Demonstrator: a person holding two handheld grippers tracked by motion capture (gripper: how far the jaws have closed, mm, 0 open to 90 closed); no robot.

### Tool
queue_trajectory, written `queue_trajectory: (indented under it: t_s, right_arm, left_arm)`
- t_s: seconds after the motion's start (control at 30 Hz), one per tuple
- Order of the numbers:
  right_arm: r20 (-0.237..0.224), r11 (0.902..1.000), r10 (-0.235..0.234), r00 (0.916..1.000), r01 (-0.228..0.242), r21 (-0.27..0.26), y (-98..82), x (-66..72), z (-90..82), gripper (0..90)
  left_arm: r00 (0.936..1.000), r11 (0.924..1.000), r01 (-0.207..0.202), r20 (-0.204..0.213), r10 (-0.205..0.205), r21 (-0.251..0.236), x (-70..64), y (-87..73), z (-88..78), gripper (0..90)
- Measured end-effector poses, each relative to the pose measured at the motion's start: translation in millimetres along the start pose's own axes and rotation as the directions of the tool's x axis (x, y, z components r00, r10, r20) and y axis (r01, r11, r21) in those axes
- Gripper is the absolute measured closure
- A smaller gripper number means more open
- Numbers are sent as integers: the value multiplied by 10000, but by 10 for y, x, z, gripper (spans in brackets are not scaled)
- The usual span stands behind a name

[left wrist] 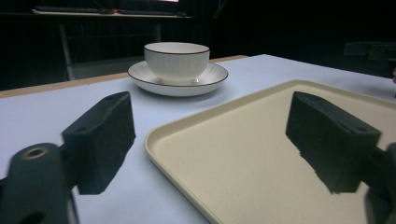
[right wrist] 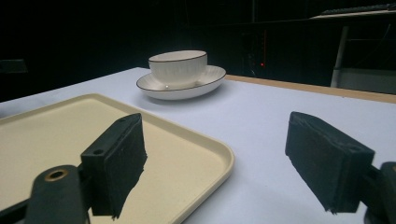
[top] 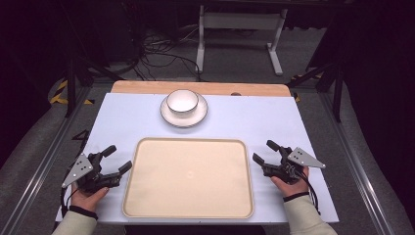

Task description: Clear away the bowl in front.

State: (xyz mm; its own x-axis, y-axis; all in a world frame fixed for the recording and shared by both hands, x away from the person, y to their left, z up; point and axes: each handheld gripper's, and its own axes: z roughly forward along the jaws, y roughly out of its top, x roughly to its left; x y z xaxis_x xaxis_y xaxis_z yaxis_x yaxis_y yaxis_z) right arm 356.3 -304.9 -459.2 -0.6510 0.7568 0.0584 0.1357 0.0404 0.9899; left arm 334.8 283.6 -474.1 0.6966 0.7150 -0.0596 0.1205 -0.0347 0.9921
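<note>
A white bowl (top: 182, 102) with a dark rim stands on a white plate (top: 171, 117) at the back middle of the table. In front of it lies a cream tray (top: 147, 196), bare inside. My left gripper (top: 117, 158) rests at the tray's left edge, jaws wide apart and nothing between them. My right gripper (top: 265, 151) sits at the tray's right edge, likewise open and holding nothing. The left gripper view has the bowl (left wrist: 176, 60) and plate (left wrist: 215, 77) ahead, with the tray's corner (left wrist: 159, 135) between the jaws. The right gripper view shows the bowl (right wrist: 178, 66) beyond the tray's rim (right wrist: 224, 161).
A pale blue mat (top: 122, 117) covers the table, with a strip of wood (top: 147, 87) along its far edge. Beyond the table are a white stand (top: 240, 22), cables on the floor and dark frames at both sides.
</note>
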Motion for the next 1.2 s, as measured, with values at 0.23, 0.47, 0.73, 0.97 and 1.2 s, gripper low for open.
queue_trajectory:
  t_s: [0.23,0.47,0.73,0.97,1.2]
  right_arm:
    - [-7,10000,61,10000,-61,-6,0,-4,2,213]
    - [-24,10000,98,9999,-98,-8,0,-6,1,214]
    - [-5,9999,126,9999,-126,-9,0,-8,-1,211]
    - [52,9999,148,9999,-147,-54,-2,-12,-2,208]
    - [31,9999,139,9999,-138,-40,-2,-14,-1,207]
  left_arm:
    - [9998,9998,177,-51,-177,-23,3,23,-17,212]
    - [9994,9994,353,-29,-353,17,-17,108,-7,178]
    - [9998,9993,156,105,-159,352,-63,263,72,192]
    - [9998,9987,-188,111,182,481,-68,471,95,191]
    - [9995,9995,-59,302,49,322,-53,608,125,173]
